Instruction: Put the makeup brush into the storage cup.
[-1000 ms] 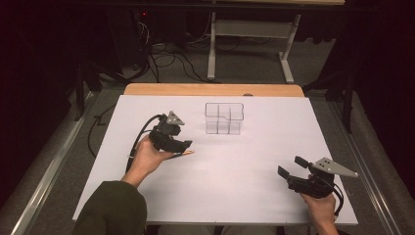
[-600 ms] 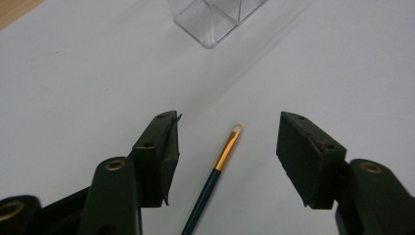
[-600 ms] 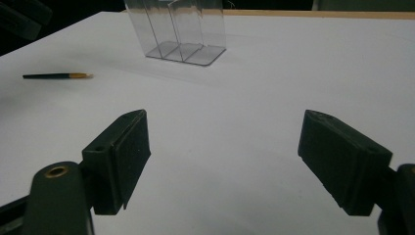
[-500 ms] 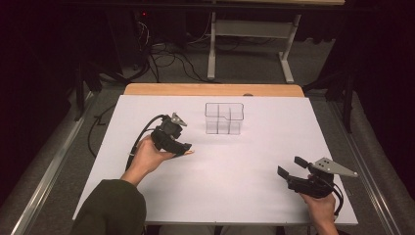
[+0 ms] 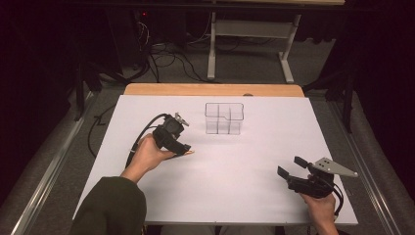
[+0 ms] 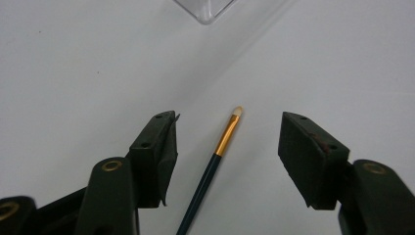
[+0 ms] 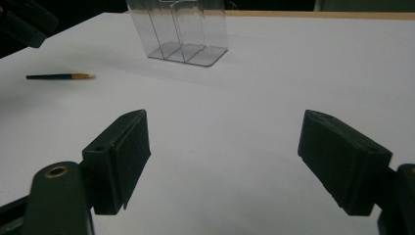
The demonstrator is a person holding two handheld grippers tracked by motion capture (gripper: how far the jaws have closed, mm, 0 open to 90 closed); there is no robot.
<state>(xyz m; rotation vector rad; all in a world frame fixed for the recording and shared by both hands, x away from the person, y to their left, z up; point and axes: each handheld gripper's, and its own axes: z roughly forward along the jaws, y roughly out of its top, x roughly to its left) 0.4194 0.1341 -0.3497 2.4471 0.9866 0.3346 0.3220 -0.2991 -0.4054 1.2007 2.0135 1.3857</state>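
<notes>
**Brush between open jaws**

We read no writing anywhere. Our left hand-held gripper (image 6: pixel 227 147) stands wide open over a thin brush (image 6: pixel 215 156) with a dark handle, gold ferrule and pale tip, lying untouched on the matte white bench (image 5: pixel 244 166). Our right hand-held gripper (image 7: pixel 222 161) gapes empty. A clear plastic organizer (image 5: pixel 223 118) stands nearby.

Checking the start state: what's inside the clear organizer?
The organizer looks empty: through its clear walls the right gripper view shows bare compartments. Its top is cut off there, and from the high view the far compartments are too small to tell.
</notes>
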